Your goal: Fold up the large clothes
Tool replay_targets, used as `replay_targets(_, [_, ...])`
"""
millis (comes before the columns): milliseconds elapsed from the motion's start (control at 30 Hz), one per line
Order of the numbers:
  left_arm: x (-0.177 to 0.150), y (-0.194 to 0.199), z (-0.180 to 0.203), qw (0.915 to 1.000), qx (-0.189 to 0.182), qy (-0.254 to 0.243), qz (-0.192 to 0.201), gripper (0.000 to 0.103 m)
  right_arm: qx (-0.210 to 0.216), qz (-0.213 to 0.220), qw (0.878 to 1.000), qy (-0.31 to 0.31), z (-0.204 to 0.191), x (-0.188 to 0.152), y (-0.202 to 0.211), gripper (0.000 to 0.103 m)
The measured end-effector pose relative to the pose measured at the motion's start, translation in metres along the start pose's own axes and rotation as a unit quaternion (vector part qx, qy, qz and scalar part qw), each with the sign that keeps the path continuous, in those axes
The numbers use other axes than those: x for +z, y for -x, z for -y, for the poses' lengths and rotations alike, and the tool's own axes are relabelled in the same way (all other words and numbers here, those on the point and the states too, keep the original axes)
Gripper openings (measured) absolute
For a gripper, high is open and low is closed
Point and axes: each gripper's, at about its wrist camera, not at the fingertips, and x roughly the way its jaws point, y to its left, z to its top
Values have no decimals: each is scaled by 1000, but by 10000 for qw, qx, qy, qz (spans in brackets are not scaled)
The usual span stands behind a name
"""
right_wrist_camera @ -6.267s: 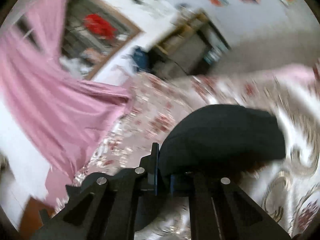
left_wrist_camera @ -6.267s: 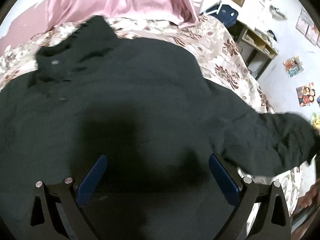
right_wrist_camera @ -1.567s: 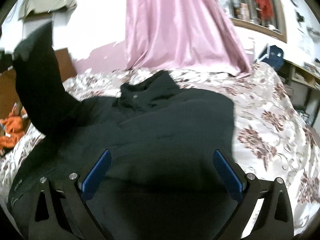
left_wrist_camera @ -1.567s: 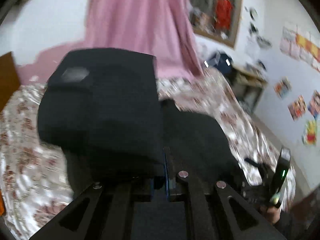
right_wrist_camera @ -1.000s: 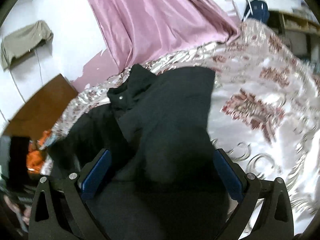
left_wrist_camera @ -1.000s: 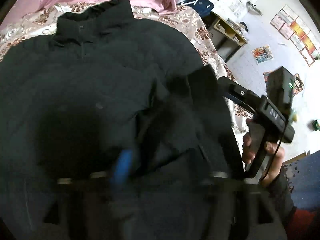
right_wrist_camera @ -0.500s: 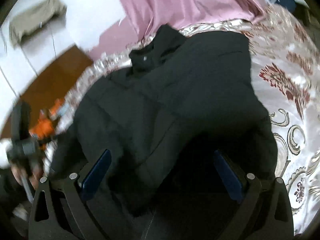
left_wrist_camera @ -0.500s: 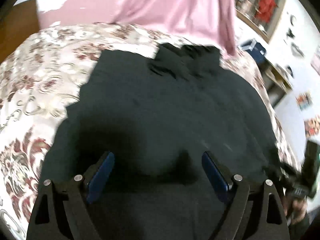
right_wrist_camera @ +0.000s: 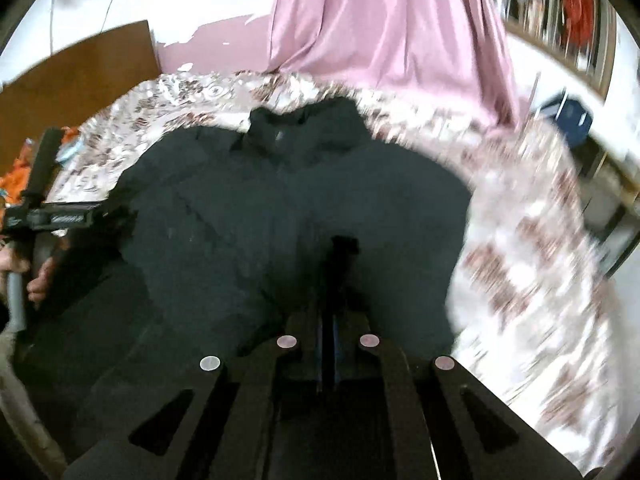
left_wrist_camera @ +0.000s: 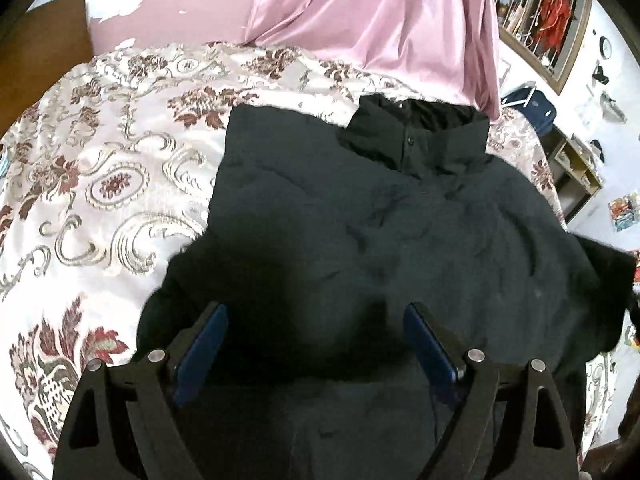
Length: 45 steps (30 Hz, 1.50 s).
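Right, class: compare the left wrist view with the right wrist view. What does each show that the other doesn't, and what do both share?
Only the left wrist view shows the left gripper open, its blue fingers spread above the black jacket. Only the right wrist view shows the right gripper with its fingers together, the orange cloth and brown headboard. Both share the jacket, floral bedspread and pink curtain.

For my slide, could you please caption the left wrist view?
Open left gripper hovers over a black jacket spread on a floral bedspread.
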Motion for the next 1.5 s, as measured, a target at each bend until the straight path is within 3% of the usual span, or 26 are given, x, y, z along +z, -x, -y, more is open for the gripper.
replay_targets(167, [17,4,1,9996,72,-189,171,88,-517,-2,9987,53,8,23,-17,4])
replay_targets(300, [33,2,2,9993,-166,-246,210,88,-497,-348,9980,-173,24,23,-50,5])
replay_targets(400, [46,-3,9,9982,-455,-279,274,88,-462,-296,9977,-410,29,25,-51,19])
replay_targets(467, [51,-10,16,9976,-535,-337,277,88,-345,-84,9985,-411,23,29,-48,54])
replay_targets(500, [53,-15,19,9976,-533,-369,260,88,-271,-9,9989,-372,19,31,-50,59])
replay_targets(567, [54,-34,25,9984,-407,-395,24,88,-285,-57,9994,-199,7,35,-58,60])
replay_targets(633, [52,-56,26,9984,-222,-381,-349,88,-565,-100,9983,-54,-2,37,-69,60])
replay_targets(700, [45,-71,23,9974,-158,-422,-555,88,-312,-84,9995,-64,-9,37,-74,60])
replay_targets(800, [29,-76,25,9948,-102,-877,-508,88,-248,-276,9991,219,-21,30,-85,60])
replay_targets(900, [13,-77,34,9877,103,-1488,-470,88,-870,-544,9922,714,-30,13,-100,60])
replay_targets(1000, [2,-76,36,9843,186,-1708,-412,88,-911,-552,9932,470,-14,-3,-103,65])
replay_targets(1133, [3,-70,31,9869,76,-1557,-408,88,-555,-445,9972,-228,11,-4,-87,66])
replay_targets(1267, [8,-45,19,9931,-659,-972,-57,88,-520,47,9986,-109,9,7,-55,67])
replay_targets(1367, [19,-43,20,9932,-996,-604,44,88,-424,281,9987,-42,1,27,-44,67])
replay_targets(1433, [28,-51,28,9939,-990,-486,-54,88,-205,224,9995,-46,-7,37,-51,67])
replay_targets(1500, [34,-65,34,9950,-889,-383,-260,88,49,-128,9999,46,-16,41,-73,67])
